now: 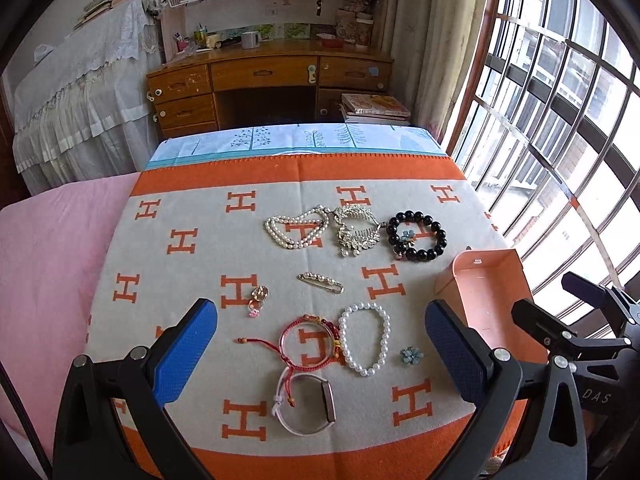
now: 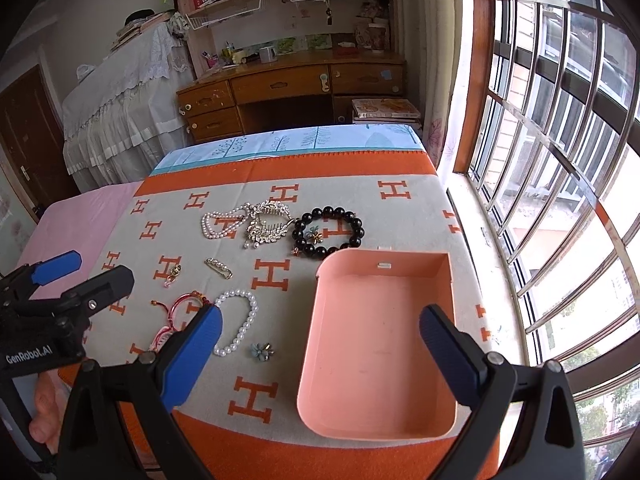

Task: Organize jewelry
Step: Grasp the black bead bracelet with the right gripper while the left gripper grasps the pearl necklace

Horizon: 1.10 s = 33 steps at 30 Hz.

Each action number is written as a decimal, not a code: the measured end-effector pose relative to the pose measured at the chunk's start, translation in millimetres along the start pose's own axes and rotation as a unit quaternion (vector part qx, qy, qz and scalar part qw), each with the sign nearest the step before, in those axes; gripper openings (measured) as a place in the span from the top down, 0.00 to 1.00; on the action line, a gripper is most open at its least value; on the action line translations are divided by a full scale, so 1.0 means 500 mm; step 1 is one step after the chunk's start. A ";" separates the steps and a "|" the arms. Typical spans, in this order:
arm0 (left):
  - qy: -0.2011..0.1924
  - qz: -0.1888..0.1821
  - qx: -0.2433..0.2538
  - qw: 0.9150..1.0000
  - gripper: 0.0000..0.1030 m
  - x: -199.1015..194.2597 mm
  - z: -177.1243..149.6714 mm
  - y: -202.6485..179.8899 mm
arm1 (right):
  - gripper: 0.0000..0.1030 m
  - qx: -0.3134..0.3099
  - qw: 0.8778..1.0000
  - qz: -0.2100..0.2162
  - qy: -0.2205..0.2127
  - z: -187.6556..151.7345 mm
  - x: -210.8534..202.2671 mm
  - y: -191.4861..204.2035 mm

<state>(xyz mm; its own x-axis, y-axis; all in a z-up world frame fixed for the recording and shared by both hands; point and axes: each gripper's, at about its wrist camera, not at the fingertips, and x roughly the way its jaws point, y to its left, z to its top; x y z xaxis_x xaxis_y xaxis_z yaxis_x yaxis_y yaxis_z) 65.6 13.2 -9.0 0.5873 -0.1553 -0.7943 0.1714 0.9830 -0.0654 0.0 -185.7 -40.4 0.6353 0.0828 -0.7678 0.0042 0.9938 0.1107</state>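
Jewelry lies spread on an orange-and-grey H-patterned blanket (image 1: pixel 192 216). At the far side lie a pearl necklace (image 1: pixel 296 227), a silver hair comb (image 1: pixel 357 230) and a black bead bracelet (image 1: pixel 416 236). Nearer are a pearl pin (image 1: pixel 320 282), small rings (image 1: pixel 259 298), a red cord bracelet (image 1: pixel 308 338), a white pearl bracelet (image 1: pixel 365 339), a blue flower piece (image 1: pixel 411 355) and a white watch (image 1: pixel 310 404). An empty pink tray (image 2: pixel 380 344) sits at the right. My left gripper (image 1: pixel 320 356) is open above the bracelets. My right gripper (image 2: pixel 320 356) is open above the tray's left wall.
The blanket covers a bed with a pink sheet (image 1: pixel 48 264) at the left. A barred window (image 2: pixel 560 160) runs along the right. A wooden desk (image 1: pixel 272 76) with shelves stands beyond the bed's far end.
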 end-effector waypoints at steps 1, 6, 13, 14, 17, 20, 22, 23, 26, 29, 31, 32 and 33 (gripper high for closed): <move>0.007 0.001 0.000 1.000 0.01 0.006 0.015 0.011 | 0.03 0.001 1.000 0.002 0.002 0.012 0.007 -0.005; 0.036 0.004 -0.021 0.999 0.01 0.047 0.086 0.075 | 0.05 0.017 1.000 0.010 0.020 0.088 0.045 -0.032; 0.079 0.002 -0.055 0.995 0.01 0.145 0.162 0.146 | 0.10 0.039 0.997 0.010 0.062 0.178 0.139 -0.067; 0.091 0.001 -0.059 0.994 0.01 0.167 0.167 0.154 | 0.12 0.040 0.997 0.010 0.072 0.187 0.161 -0.071; 0.137 -0.012 -0.076 0.988 0.01 0.251 0.174 0.175 | 0.18 0.049 0.993 0.007 0.111 0.202 0.232 -0.091; 0.167 -0.012 -0.095 0.981 0.01 0.329 0.169 0.188 | 0.28 0.062 0.986 0.008 0.153 0.200 0.307 -0.111; 0.177 -0.007 -0.102 0.979 0.03 0.368 0.164 0.190 | 0.35 0.069 0.982 0.005 0.178 0.197 0.351 -0.124; 0.181 -0.008 -0.105 0.978 0.03 0.384 0.164 0.191 | 0.37 0.069 0.980 0.003 0.188 0.195 0.369 -0.129; 0.190 -0.002 -0.093 0.977 0.03 0.423 0.165 0.178 | 0.38 0.066 0.974 -0.001 0.216 0.188 0.412 -0.133; 0.199 0.006 -0.075 0.977 0.03 0.455 0.170 0.167 | 0.44 0.051 0.971 0.005 0.232 0.181 0.436 -0.125; 0.206 0.007 -0.067 0.976 0.07 0.473 0.174 0.162 | 0.44 0.027 0.973 0.002 0.228 0.180 0.437 -0.110; 0.209 0.009 -0.064 0.976 0.08 0.482 0.178 0.160 | 0.44 0.016 0.973 0.008 0.231 0.178 0.438 -0.102; 0.212 0.010 -0.059 0.975 0.09 0.491 0.181 0.156 | 0.44 0.005 0.973 0.008 0.230 0.177 0.437 -0.094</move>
<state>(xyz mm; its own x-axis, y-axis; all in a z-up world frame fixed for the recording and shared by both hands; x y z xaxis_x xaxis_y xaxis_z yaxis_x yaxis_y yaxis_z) 294.9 43.0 -154.7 0.2054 -0.1063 -0.9729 0.0555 0.9937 -0.0969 206.7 -220.7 -157.6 0.2216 0.1254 -0.9670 0.0059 0.9915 0.1299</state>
